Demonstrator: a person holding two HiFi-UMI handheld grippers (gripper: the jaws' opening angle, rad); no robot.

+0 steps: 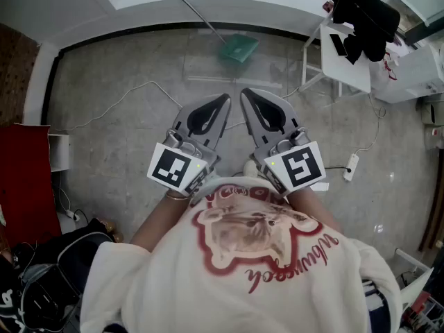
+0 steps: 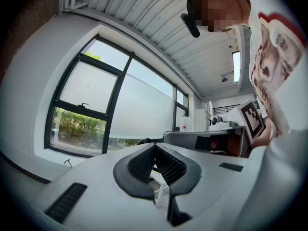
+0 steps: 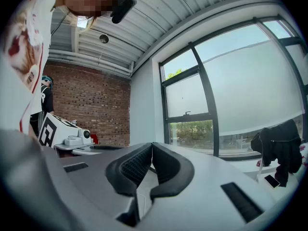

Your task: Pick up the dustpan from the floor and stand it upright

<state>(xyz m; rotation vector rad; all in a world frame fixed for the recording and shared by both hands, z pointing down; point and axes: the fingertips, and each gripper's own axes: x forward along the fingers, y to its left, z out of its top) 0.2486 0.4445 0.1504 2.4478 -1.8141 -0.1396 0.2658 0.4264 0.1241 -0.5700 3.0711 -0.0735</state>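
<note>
The green dustpan lies flat on the grey floor by the far wall, its long thin handle running away to the upper left. Both grippers are held level in front of the person's chest, well short of the dustpan and apart from it. My left gripper is shut with nothing between its pads; in the left gripper view its tips meet against a window and ceiling. My right gripper is shut and empty as well, its tips closed together. The dustpan shows in neither gripper view.
A white table with black clothing on it stands at the right, close to the dustpan. A thin cable runs over the floor at the left. A red object and a dark bag sit at the left. A power strip lies at the right.
</note>
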